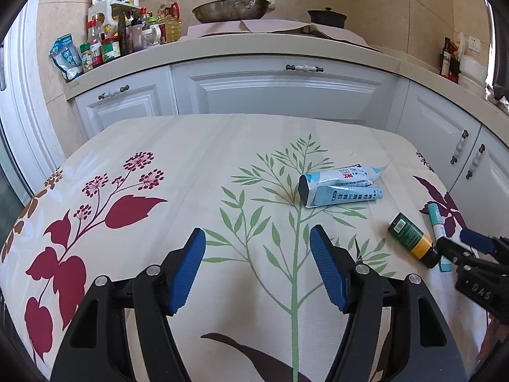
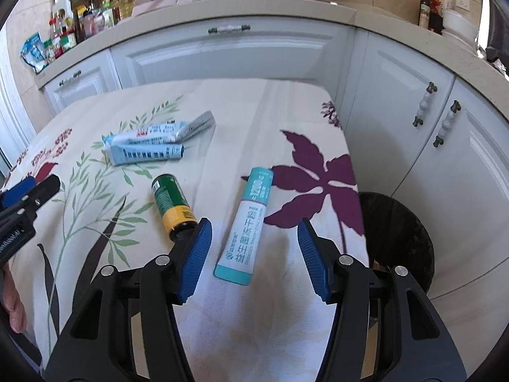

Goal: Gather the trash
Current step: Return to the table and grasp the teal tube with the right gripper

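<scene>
A teal-and-white sachet (image 2: 251,222) lies on the floral tablecloth between the open fingers of my right gripper (image 2: 254,238); it also shows in the left wrist view (image 1: 437,222). A green-and-yellow bottle (image 2: 173,205) lies on its side just left of it, and shows in the left wrist view (image 1: 410,238). Two light-blue packets (image 2: 152,143) lie stacked farther back, right of centre in the left wrist view (image 1: 340,184). My left gripper (image 1: 257,248) is open and empty above the cloth, left of the trash. The right gripper (image 1: 458,248) shows at the right edge of the left wrist view.
A dark round bin (image 2: 400,238) stands on the floor past the table's right edge (image 2: 353,172). White cabinets (image 1: 280,92) and a counter with bottles (image 1: 127,31) and a pan (image 1: 229,9) run behind the table.
</scene>
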{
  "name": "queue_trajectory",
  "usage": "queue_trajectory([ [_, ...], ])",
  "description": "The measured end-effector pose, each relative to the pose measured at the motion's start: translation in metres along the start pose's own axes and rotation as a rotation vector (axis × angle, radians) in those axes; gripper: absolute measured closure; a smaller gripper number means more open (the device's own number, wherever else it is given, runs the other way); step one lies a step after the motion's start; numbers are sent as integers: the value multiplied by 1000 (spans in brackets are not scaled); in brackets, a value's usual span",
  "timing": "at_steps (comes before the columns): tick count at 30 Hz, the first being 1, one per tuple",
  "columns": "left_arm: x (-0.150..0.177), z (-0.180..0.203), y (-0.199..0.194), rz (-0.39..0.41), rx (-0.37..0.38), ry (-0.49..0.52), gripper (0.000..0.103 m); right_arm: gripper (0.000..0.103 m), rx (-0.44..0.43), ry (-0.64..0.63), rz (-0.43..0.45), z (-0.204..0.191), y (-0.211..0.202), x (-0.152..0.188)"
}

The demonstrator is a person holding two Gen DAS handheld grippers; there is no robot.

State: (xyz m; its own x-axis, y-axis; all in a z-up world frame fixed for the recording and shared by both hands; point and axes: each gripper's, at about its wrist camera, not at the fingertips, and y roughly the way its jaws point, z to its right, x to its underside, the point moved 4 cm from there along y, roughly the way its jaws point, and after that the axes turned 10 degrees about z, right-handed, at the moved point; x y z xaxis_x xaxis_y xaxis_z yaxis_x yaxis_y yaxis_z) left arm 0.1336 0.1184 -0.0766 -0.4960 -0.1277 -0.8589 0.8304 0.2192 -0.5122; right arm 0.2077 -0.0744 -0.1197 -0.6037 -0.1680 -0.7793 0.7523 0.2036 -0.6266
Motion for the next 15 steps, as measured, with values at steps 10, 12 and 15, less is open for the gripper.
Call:
queue_trajectory([
  [10, 4, 7, -1, -10, 27, -2, 36, 74, 3, -32, -35, -2, 3, 4],
  [12, 5, 12, -2, -13, 38, 1, 36, 82, -1, -29, -32, 0, 2, 5],
  [15, 7, 22, -4, -19, 58, 9, 36, 82, -6, -18, -26, 3, -1, 6],
])
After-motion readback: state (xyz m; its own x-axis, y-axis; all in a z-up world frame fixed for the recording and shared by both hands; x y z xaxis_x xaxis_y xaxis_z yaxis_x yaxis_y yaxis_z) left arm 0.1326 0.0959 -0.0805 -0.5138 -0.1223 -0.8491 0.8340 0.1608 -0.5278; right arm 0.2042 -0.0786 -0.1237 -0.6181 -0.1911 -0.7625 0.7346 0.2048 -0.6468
